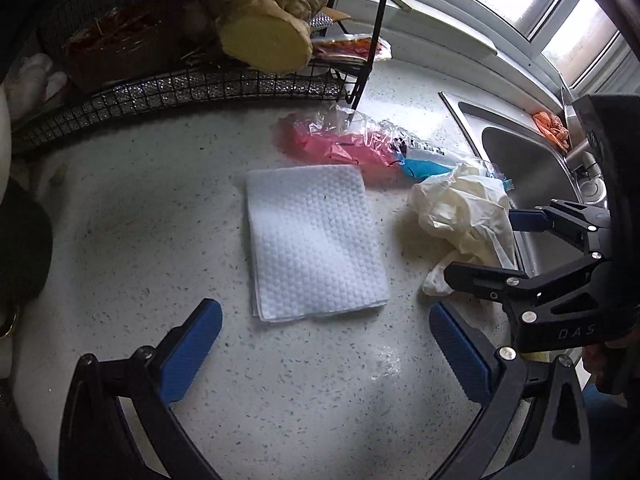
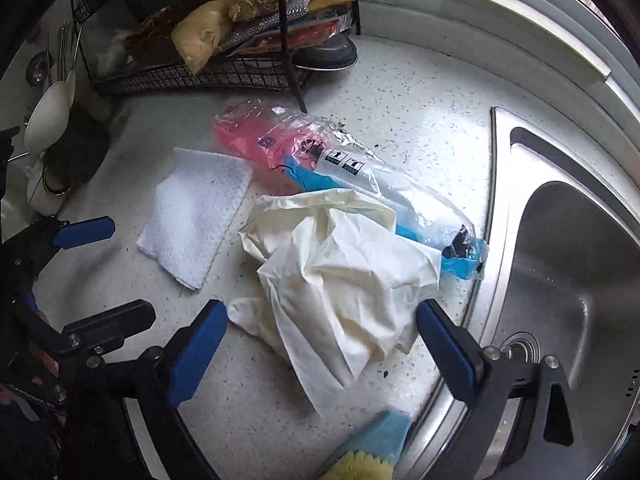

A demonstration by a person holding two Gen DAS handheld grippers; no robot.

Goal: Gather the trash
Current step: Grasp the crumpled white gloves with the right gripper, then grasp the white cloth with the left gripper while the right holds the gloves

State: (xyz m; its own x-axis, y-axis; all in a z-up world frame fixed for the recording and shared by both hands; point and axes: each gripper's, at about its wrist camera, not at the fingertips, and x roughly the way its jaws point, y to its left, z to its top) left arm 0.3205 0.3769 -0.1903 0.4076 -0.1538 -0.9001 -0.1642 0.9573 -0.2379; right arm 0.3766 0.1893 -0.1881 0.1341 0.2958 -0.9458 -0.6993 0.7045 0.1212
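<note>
Task progress: no trash is collected yet, as far as both views show. Three pieces lie on the speckled white stone countertop (image 1: pixel 132 208), and none is lifted or pinched. All three pickups are judged to remain.

Right tongs: the right gripper (image 2: pixel 322 334) stands with its blue-padded jaws spread wide. The crumpled cream-white disposable glove (image 2: pixel 340 276) lies between the pads. Its lower folds reach toward both pads, but neither pad presses on it. In the right wrist view the glove fills the centre, with the stainless steel sink basin (image 2: pixel 568 280) at 3 o'clock of it. A blue-and-yellow scrub brush (image 2: pixel 372 452) shows at 6 o'clock, at the frame edge.

Left tongs: the left gripper (image 1: pixel 326 340) also stands with its jaws spread wide, and it holds and touches nothing. The folded white embossed paper towel (image 1: pixel 314 240) lies flat just beyond the fingertips, at 12 o'clock of the gap. In this view the glove sits at 3 o'clock of the towel, close beside it but apart.

Farther out: the clear crinkled plastic wrapper with pink and blue print (image 2: pixel 320 164) lies at 12 o'clock of the glove, one end tucked under it. Beyond the wrapper, a black wire rack (image 2: pixel 240 76) holds pale brown ginger root (image 2: pixel 240 4); this is judged not to be trash.
</note>
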